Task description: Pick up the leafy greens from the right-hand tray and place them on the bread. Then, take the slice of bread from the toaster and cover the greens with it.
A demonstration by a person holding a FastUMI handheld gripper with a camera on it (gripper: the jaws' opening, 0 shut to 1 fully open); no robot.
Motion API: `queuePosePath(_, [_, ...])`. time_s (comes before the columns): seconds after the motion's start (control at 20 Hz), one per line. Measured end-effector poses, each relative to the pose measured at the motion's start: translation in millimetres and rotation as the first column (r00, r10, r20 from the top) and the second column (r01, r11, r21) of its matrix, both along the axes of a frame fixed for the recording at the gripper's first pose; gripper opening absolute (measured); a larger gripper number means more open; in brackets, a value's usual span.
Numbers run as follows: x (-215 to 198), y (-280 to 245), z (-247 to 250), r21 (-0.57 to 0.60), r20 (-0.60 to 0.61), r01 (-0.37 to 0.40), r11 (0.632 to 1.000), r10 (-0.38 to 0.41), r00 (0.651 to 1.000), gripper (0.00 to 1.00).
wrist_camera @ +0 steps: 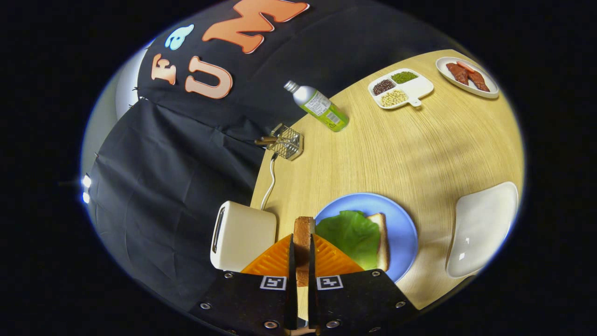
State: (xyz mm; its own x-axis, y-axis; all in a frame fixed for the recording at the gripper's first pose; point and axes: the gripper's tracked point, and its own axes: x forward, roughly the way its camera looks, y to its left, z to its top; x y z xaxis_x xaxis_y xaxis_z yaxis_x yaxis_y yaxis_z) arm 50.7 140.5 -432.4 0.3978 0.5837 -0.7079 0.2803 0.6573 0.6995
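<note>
My gripper [302, 247] is shut on a slice of bread [303, 233], held on edge between both fingers, up in the air between the toaster and the plate. The white toaster [242, 240] stands just left of the fingers. Just right of them a blue plate [396, 224] carries another bread slice [381, 242] with a green leaf [350, 233] lying on top of it.
An empty white tray [482, 228] sits right of the plate. Farther off stand a green bottle [319, 107], a wire basket [285, 142], a divided dish of beans [401, 88] and a plate of meat [468, 77]. The toaster's cord [269, 182] runs along the table's left edge.
</note>
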Motion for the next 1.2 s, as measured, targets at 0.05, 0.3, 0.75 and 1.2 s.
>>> queuePosePath(0.05, [-1, -3, -6, 0.0, -0.01, 0.006, 1.0, -0.006, 1.0, 0.09])
queuePosePath(0.3, [-12, -21, -34, -0.039, -0.041, 0.025, 0.999, -0.027, 0.999, 0.09])
queuePosePath(0.75, [-23, -36, -59, -0.162, -0.01, -0.01, 0.987, 0.009, 1.0, 0.15])
queuePosePath(1.2, [-16, -51, -47, -0.297, 0.076, -0.051, 0.954, 0.076, 0.994, 0.33])
